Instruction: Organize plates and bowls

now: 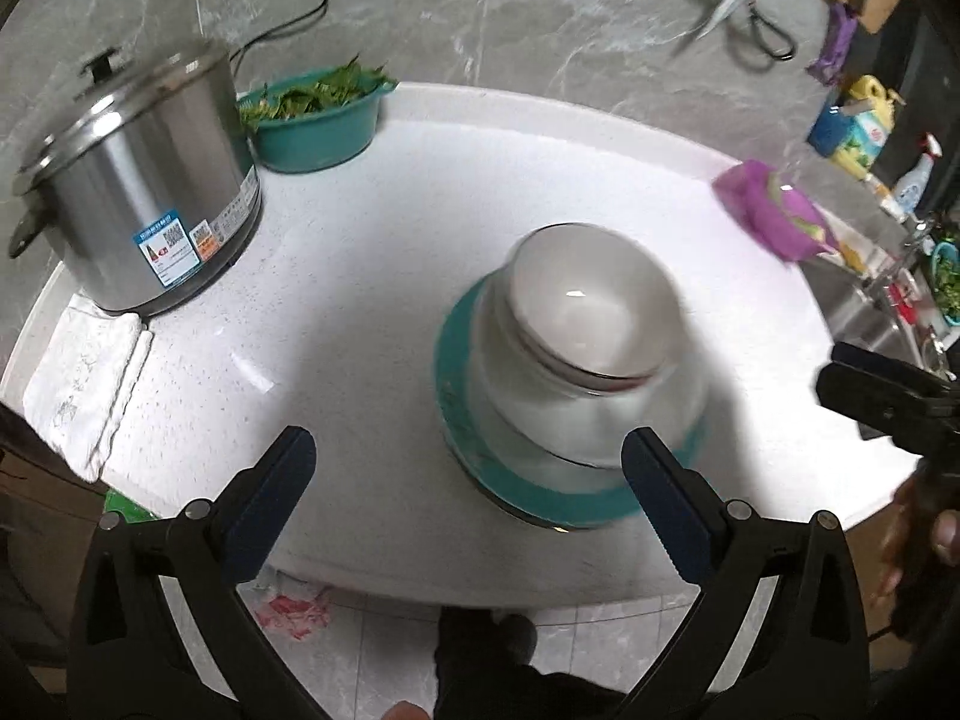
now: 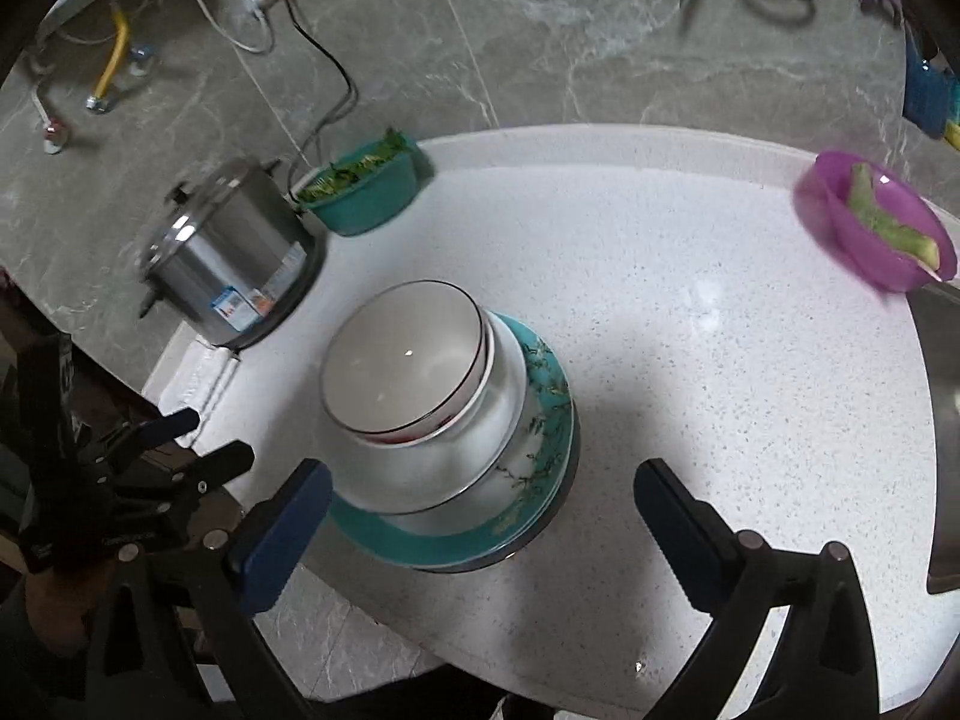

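Observation:
A stack of white bowls (image 1: 591, 312) (image 2: 408, 360) sits on a pile of teal-rimmed plates (image 1: 522, 492) (image 2: 540, 420) on the white speckled counter (image 1: 360, 276) (image 2: 690, 360). My left gripper (image 1: 468, 456) hangs above the counter's near edge, wide open, with nothing between its blue pads; the stack lies just beyond its right finger. My right gripper (image 2: 480, 489) is also wide open and empty, and the stack's near side shows between its fingers, untouched. Each gripper appears at the edge of the other's view: the right one (image 1: 888, 390), the left one (image 2: 168, 450).
A steel pot (image 1: 138, 180) (image 2: 234, 258) with a lid stands at the left, a teal basin of greens (image 1: 312, 114) (image 2: 366, 192) behind it. A purple bowl (image 1: 774, 210) (image 2: 870, 222) with green scraps sits far right by the sink (image 2: 942, 420). A folded white cloth (image 1: 84, 378) lies near the pot.

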{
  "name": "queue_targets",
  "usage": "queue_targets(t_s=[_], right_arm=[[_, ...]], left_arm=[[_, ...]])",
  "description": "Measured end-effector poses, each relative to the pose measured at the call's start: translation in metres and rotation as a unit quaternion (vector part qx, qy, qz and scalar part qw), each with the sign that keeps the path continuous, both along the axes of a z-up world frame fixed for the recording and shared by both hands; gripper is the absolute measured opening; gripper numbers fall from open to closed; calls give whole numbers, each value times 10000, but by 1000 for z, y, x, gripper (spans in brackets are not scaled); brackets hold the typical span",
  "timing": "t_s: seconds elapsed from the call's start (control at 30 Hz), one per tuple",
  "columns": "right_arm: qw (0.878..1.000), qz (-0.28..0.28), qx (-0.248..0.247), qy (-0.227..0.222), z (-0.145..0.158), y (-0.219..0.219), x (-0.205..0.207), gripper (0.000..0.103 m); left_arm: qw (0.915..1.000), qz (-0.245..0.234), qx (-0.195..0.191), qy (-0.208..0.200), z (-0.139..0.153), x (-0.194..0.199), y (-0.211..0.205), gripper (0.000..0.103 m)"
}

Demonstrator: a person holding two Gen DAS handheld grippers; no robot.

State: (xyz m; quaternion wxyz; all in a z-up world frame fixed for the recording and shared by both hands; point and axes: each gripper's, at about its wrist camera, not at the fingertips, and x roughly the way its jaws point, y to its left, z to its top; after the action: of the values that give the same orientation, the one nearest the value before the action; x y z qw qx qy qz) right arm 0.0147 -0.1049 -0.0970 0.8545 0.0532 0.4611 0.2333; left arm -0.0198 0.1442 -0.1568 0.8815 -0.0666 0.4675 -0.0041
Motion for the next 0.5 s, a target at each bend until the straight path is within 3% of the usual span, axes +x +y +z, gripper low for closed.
queue_targets(t_s=[0.23, 0.5], right_arm=[[9991, -283, 73, -312, 32, -9, -35, 103], [9966, -685, -100, -437, 50, -7, -52, 103]], left_arm=[[9991, -160, 43, -399, 39, -33, -41, 103], [9963, 229, 748, -345, 70, -43, -60, 103]])
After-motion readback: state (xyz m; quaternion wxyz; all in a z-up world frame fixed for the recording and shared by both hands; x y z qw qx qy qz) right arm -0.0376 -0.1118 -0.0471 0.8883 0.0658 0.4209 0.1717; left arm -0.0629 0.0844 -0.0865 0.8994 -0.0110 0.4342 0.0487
